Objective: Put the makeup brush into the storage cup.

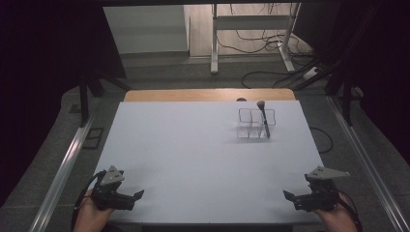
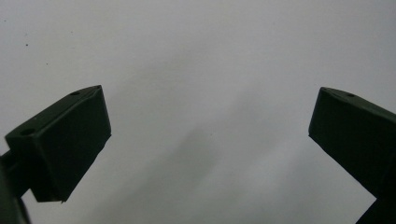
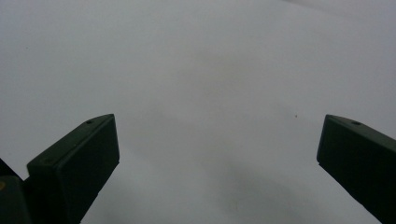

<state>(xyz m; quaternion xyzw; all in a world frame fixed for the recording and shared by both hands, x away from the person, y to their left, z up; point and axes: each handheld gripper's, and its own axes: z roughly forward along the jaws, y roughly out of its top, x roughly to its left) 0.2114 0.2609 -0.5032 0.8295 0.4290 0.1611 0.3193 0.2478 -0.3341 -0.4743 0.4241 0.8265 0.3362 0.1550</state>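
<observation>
you are holding your left hand-held gripper (image 1: 138, 195) low over the near left corner of the desk (image 1: 193, 159), its tips pointing in toward the middle. in the left gripper view its two black jaws are standing wide apart, with nothing between them but the bare white surface and a soft shadow. your left hand (image 1: 89, 215) is coming in from the bottom edge, wrapped around the grip, and the grey three-cornered plate is sitting on top.

moving right across the desk, the clear organiser (image 1: 255, 123) is standing on the far right part, well apart from both of your tools. it is showing several open compartments. a makeup brush (image 1: 263, 118) is standing in one of them on the right side, handle down and bristle head up, leaning a little; which compartment exactly is hard to tell.

at the near right corner you are holding your right hand-held gripper (image 1: 289, 195), tips pointing left toward the middle. in the right gripper view its jaws are likewise spread wide and gripping nothing, with the plain desk showing between them.
</observation>
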